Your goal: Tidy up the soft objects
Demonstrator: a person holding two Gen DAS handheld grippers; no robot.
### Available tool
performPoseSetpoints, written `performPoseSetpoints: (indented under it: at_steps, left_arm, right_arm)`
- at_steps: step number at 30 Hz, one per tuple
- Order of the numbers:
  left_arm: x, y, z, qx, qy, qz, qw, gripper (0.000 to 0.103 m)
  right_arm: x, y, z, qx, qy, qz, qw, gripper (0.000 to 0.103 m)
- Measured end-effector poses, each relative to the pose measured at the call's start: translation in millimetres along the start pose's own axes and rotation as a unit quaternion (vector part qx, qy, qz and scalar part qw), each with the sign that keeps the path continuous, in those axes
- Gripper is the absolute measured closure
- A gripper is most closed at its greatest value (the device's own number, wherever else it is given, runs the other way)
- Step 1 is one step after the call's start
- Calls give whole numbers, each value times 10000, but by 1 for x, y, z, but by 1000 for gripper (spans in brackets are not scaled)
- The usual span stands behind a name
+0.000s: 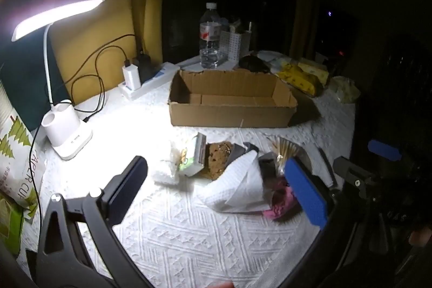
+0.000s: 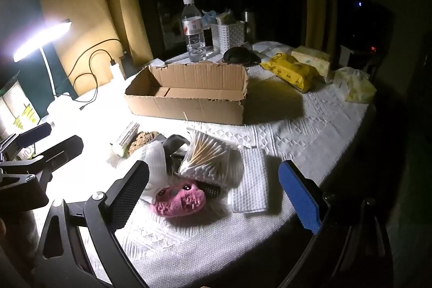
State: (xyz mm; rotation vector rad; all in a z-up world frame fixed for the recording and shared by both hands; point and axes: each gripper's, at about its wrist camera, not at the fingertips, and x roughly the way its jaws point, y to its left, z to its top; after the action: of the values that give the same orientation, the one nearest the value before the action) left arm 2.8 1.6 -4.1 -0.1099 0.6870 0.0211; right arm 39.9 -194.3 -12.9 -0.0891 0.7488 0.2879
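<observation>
Left gripper [image 1: 216,185] low in its own view, fingers spread wide, nothing between the pads; black finger [image 1: 127,185] at 8 o'clock, blue finger [image 1: 306,193] at 4. Right gripper [image 2: 216,193] same: spread wide, empty, hovering above the cloth [image 2: 189,242], blue pad at 4 o'clock, black at 8. Both point down at the pile.

Pile sits just ahead of both grippers, mid-table. Pink plush [image 2: 179,200] nearest, at 6 o'clock of the pile in the right view, partly under the swab bag [image 2: 205,155]. Folded white towel [image 2: 249,180] at 3 o'clock of the plush, flat on the cloth. Another white towel [image 1: 237,185] draped over the pile's middle in the left view. Brown sponge [image 1: 218,155] behind it at 11 o'clock, touching a small green-white pack [image 1: 194,155]. Dark grey item under the swabs, can't tell what.

Cardboard box [image 2: 189,96] beyond the pile at 12 o'clock, open top, inside looks bare, apart from the pile.

Lamp [image 1: 67,136] at 9 o'clock, lit, glare washes out the cloth near it. Power strip [image 1: 148,80] with charger at 10 o'clock of the box.

Far: water bottle [image 2: 193,31] and white basket [image 2: 228,35] behind the box. Yellow packs [image 2: 294,70] at 2 o'clock, well apart from the pile.
</observation>
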Motion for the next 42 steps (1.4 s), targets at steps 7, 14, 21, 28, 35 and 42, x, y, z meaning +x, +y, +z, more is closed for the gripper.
performPoseSetpoints:
  at_steps: [7, 14, 21, 28, 35, 42]
  left_arm:
    - [-2, -2, 0, 33, -7, 1, 10000, 1]
    - [-1, -2, 0, -9, 16, -19, 10000, 1]
    - [0, 1, 1, 2, 23, 6, 10000, 1]
    - [1, 1, 3, -11, 12, 30, 10000, 1]
    - [4, 0, 4, 5, 45, 52, 10000, 1]
    - [8, -1, 5, 8, 67, 69, 10000, 1]
  right_arm:
    - [1, -2, 0, 26, 9, 11, 10000, 5]
    - [-1, -2, -1, 7, -2, 11, 10000, 5]
    - [0, -4, 0, 12, -5, 28, 10000, 5]
    - [1, -3, 0, 15, -8, 33, 10000, 5]
    - [2, -8, 2, 28, 19, 52, 10000, 5]
    - [5, -9, 2, 43, 27, 57, 10000, 5]
